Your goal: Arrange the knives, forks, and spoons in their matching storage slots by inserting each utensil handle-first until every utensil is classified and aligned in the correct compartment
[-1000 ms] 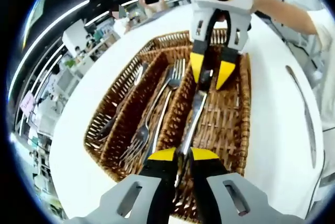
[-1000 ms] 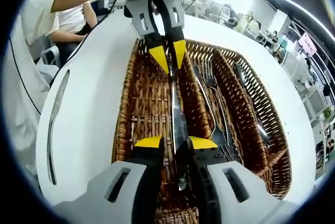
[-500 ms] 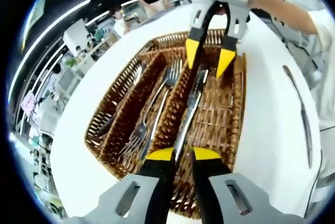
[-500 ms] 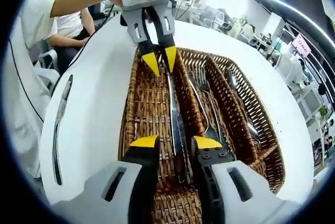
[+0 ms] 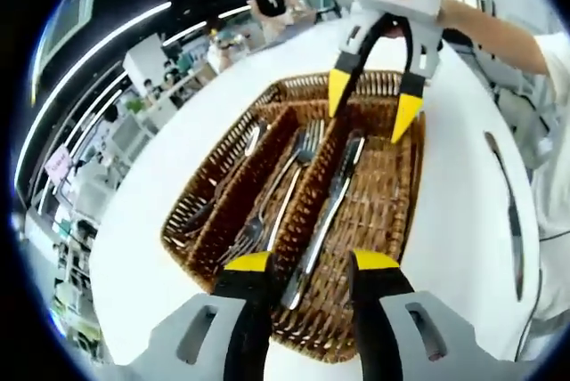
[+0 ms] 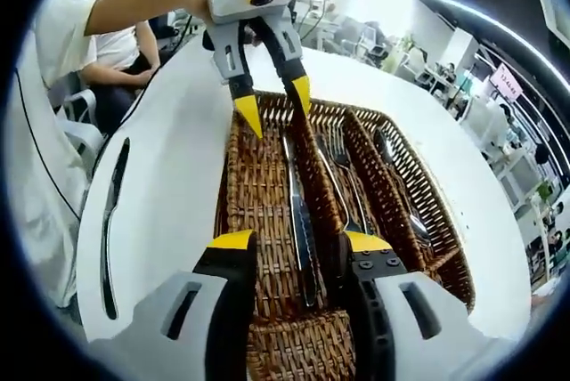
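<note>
Sitting on the white table (image 5: 463, 221) is a brown basket (image 5: 223, 158) with three long slots. Forks (image 5: 276, 203) lie in its middle slot. One knife (image 6: 297, 212) lies in the slot beside them. Another knife (image 6: 110, 221) lies on the table, outside the basket. The left gripper (image 5: 312, 265) and right gripper (image 6: 289, 243) hover over the basket ends, jaws spread apart, holding nothing.

basket (image 5: 396, 221): rough woven wicker | knife (image 6: 297, 212): shiny metal | table (image 6: 169, 167): smooth white
</note>
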